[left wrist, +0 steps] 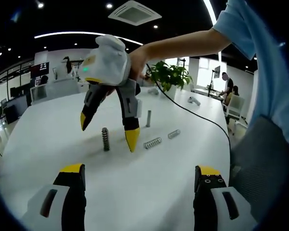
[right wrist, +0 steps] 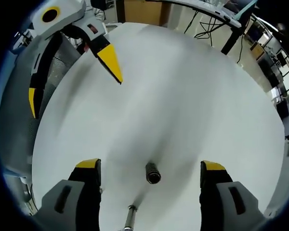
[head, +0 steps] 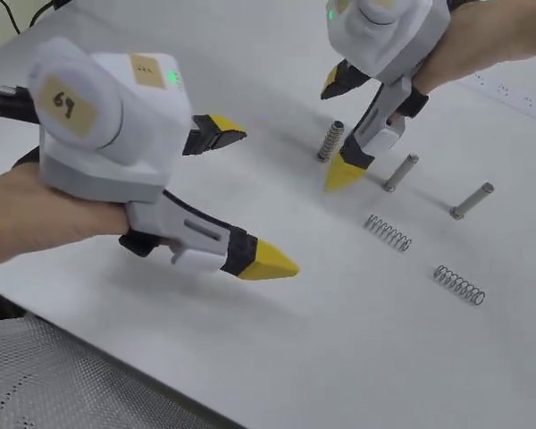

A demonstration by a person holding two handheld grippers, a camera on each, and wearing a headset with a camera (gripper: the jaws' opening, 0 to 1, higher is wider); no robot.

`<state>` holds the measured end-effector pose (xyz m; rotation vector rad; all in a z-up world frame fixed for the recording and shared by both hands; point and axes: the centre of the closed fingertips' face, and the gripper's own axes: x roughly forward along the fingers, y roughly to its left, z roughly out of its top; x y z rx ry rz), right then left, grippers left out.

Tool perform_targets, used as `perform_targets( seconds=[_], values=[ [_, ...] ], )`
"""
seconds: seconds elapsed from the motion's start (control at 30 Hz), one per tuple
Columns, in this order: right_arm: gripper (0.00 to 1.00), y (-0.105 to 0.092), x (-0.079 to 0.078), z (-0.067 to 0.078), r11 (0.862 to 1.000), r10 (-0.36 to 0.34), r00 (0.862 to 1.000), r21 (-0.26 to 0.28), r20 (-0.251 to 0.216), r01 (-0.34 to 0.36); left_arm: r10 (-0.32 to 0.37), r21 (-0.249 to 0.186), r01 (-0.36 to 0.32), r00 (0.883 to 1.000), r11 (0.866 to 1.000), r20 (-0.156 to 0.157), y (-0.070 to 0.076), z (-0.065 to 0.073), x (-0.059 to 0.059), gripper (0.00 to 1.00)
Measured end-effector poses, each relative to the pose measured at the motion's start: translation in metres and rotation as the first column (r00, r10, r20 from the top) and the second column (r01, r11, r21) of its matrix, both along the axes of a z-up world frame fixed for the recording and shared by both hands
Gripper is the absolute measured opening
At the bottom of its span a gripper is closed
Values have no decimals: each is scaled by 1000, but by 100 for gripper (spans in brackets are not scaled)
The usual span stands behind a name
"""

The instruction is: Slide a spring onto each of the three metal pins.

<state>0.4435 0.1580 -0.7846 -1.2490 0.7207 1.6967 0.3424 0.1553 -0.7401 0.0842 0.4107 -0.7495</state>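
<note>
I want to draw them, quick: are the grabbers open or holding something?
Left gripper: open, holding nothing.
Right gripper: open around the spring-covered pin, not gripping.

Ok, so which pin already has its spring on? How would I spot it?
Look at the white table, where three metal pins stand in a row. Go to the end pin, standing between the open right gripper and its yellow tips. Its two neighbours are smooth and bare; this one has a spring coiled around it.
</note>
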Motion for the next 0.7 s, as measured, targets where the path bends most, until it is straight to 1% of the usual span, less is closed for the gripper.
perform_targets(
  seconds=[0.03,0.07,0.13,0.17,0.2,0.27,0.33,0.37,0.5,0.63,0.7],
  values=[
    [90,-1,0,1,1000,-5,1000,4,1,5,4,-1,-4,1000,1000,1,1,0,0,91],
    [91,1,0,1,1000,-12,1000,22,-2,12,8,-2,-8,1000,1000,2,2,1,1,91],
    [92,1,-1,3,999,-25,1000,28,-14,25,18,-12,-18,1000,1000,1,3,2,2,91],
    [93,1,-3,5,998,-33,999,43,-31,34,21,-12,-21,1000,1000,3,4,2,2,91],
    [95,2,-3,6,997,-52,998,56,-36,54,24,-14,-24,1000,1000,3,5,3,2,91],
    [99,2,-2,8,995,-64,997,76,-37,67,27,-1,-27,1000,1000,5,6,3,2,91],
    [99,1,-2,11,992,-82,996,93,-41,86,27,-6,-27,1000,1000,9,6,4,2,91],
    [100,1,-4,13,988,-107,992,107,-63,113,32,-11,-32,999,999,10,7,5,3,91],
    [99,-4,-5,19,981,-129,989,137,-65,137,30,-9,-30,999,1000,11,7,5,2,90],
    [99,-7,-6,24,966,-167,983,188,-72,178,29,-12,-29,1000,1000,12,8,8,2,91],
    [99,-10,-7,28,956,-195,977,209,-84,208,28,-18,-28,1000,999,13,7,10,3,90]
  ],
)
